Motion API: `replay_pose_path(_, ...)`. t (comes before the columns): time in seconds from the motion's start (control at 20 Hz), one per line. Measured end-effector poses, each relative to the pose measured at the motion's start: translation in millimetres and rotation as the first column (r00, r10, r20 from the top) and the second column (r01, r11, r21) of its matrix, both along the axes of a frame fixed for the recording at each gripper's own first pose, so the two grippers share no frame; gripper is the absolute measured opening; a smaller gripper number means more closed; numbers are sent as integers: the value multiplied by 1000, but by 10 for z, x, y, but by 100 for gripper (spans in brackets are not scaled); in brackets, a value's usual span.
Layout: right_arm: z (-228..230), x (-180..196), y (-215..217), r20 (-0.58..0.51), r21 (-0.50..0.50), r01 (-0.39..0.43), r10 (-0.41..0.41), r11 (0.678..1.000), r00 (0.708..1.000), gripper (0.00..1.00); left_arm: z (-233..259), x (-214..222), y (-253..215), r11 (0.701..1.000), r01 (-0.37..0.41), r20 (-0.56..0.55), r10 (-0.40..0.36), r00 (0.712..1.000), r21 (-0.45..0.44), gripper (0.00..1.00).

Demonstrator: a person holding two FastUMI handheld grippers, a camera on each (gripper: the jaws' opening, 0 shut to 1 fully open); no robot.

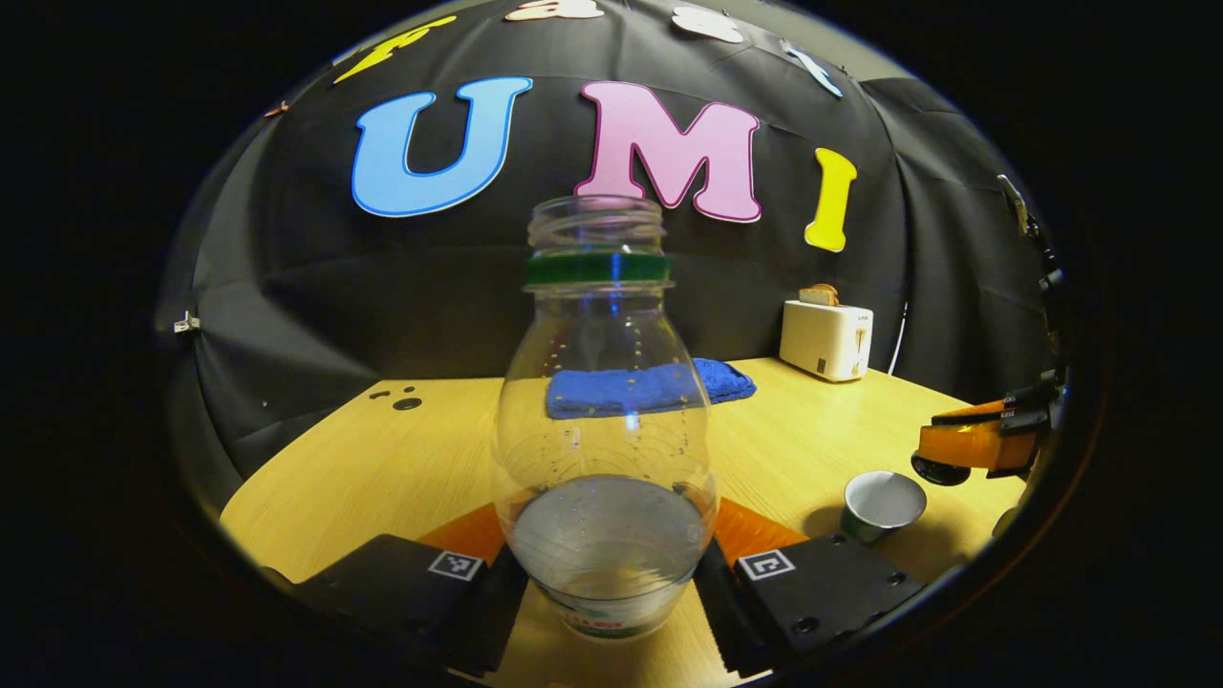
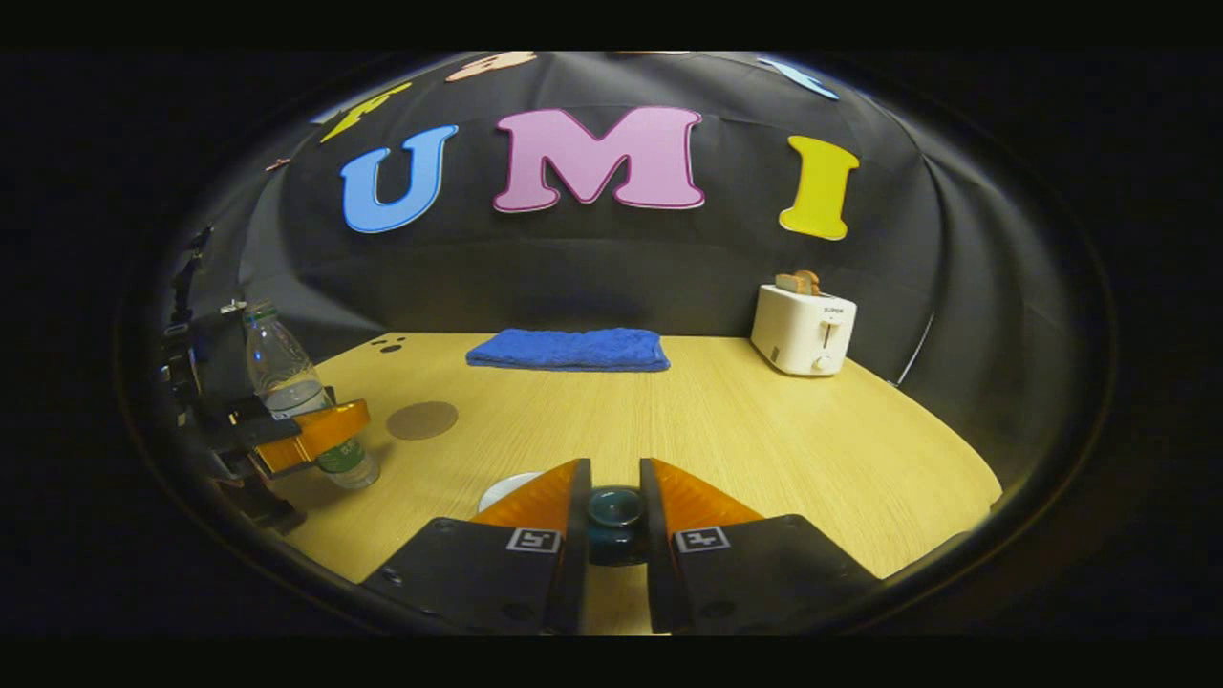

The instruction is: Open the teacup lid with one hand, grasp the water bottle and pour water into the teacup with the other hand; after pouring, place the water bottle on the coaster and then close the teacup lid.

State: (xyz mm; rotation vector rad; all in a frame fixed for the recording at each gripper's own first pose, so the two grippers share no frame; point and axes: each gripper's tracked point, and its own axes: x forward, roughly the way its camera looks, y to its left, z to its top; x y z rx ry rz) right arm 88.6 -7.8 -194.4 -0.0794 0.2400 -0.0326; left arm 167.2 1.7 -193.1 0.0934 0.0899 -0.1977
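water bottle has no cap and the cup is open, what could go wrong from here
1. The water bottle is uncapped; held low by the left gripper, it may slop water when tilted.
2. The teacup is small, so the pour could miss onto the table.
3. The lid in the right gripper could slip.

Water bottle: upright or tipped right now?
Upright. In the left gripper view the water bottle stands vertical, open neck on top, water level flat near its base. The right gripper view shows it upright too, base on the table.
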Motion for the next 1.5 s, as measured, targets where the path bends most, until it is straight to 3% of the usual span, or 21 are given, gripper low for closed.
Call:
replay_pose_path(0.15,48,-51,-81,7,-6,15,-15,1000,1000,28,96,12,21,990,-5,22,2,1000,140,80)
replay_pose_path(0.25,80,-94,-152,13,-12,27,-27,1000,1000,29,213,50,16,954,-6,46,-8,999,300,78)
replay_pose_path(0.35,103,-144,-236,14,-9,45,-45,999,999,34,269,109,-36,893,-1,70,-34,997,450,78)
replay_pose_path(0.4,112,-173,-285,16,-7,59,-58,998,998,24,295,142,-40,855,-2,84,-49,995,518,77)
replay_pose_path(0.5,117,-246,-381,18,-6,84,-84,996,996,34,301,221,-106,786,20,85,-92,992,618,78)
replay_pose_path(0.55,123,-273,-433,21,-8,96,-96,995,995,34,295,283,-155,744,33,77,-113,991,668,78)
replay_pose_path(0.6,126,-295,-480,23,-10,107,-106,994,994,24,260,344,-167,692,40,73,-133,988,721,78)
replay_pose_path(0.65,123,-311,-526,25,-11,116,-116,993,993,29,229,399,-210,634,47,68,-156,985,772,78)
replay_pose_path(0.8,83,-372,-630,20,-2,144,-144,990,989,29,92,533,-353,466,69,42,-223,974,882,78)
replay_pose_path(0.85,77,-390,-660,18,4,151,-151,988,988,34,67,537,-417,424,78,34,-250,968,902,78)
replay_pose_path(1.15,33,-450,-752,13,14,173,-173,985,985,34,-112,623,-717,191,84,-8,-369,929,978,78)
replay_pose_path(1.5,-31,-465,-746,-1,21,163,-163,986,987,33,-241,700,-1001,-20,58,-61,-472,879,998,78)
